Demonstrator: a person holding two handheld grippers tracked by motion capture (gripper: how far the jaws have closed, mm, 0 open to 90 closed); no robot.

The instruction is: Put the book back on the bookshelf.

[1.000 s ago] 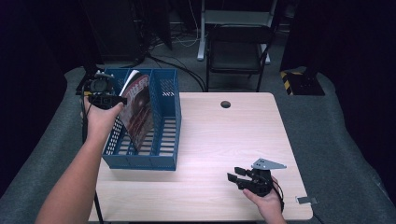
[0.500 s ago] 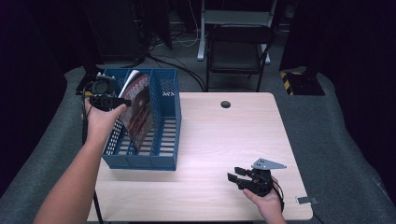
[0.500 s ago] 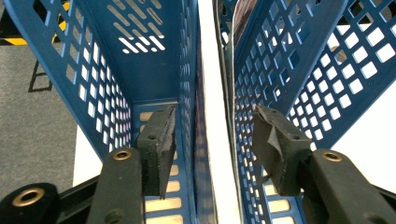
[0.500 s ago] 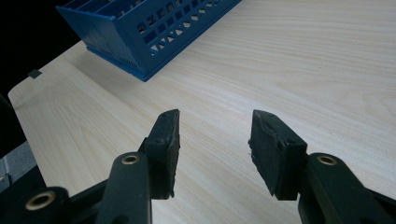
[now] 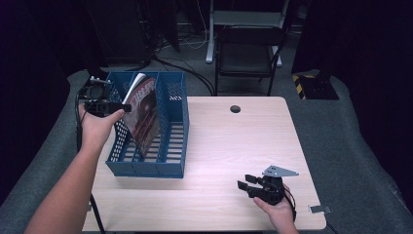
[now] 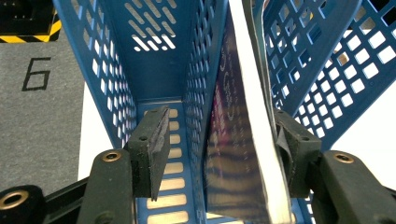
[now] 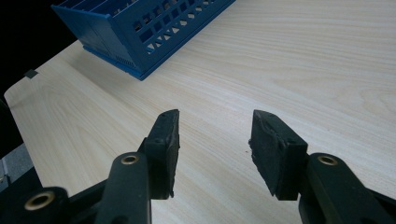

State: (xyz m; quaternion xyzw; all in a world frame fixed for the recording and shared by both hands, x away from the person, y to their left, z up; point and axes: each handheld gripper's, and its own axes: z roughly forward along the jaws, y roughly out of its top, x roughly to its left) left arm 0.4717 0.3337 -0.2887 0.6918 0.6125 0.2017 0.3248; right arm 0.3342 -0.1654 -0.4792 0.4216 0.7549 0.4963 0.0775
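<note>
At the desk's ten o'clock corner, my left gripper [image 5: 108, 104] sits at the near-left top of the blue rack [image 5: 171, 165], with the magazine [image 5: 143, 114] standing in the rack's middle slot, leaning so its top tips toward eleven o'clock. My jaws have just been opening: in the left gripper view the magazine [image 6: 243, 154] is between them, the right pad lying against its cover or just off it, I cannot tell which, and the left pad standing well clear inside the neighbouring slot, so nothing is pinched now.

The risks I see start there. The magazine is limp and tilted; let go, it may slump further, curl over the divider, or slide down crooked. If I pull back along the slot at an angle, the pad beside the cover could drag it up and out with me. My left pad hangs inside the next slot, so a sideways move could knock the divider wall and shove the rack, which stands near the desk's nine o'clock edge, toward the drop.

At five o'clock, my right gripper [image 5: 254, 185] rests on the desk [image 5: 224, 146], jaws half apart with nothing in them, well apart from the rack; it is too far off to steady anything if the rack shifts.
</note>
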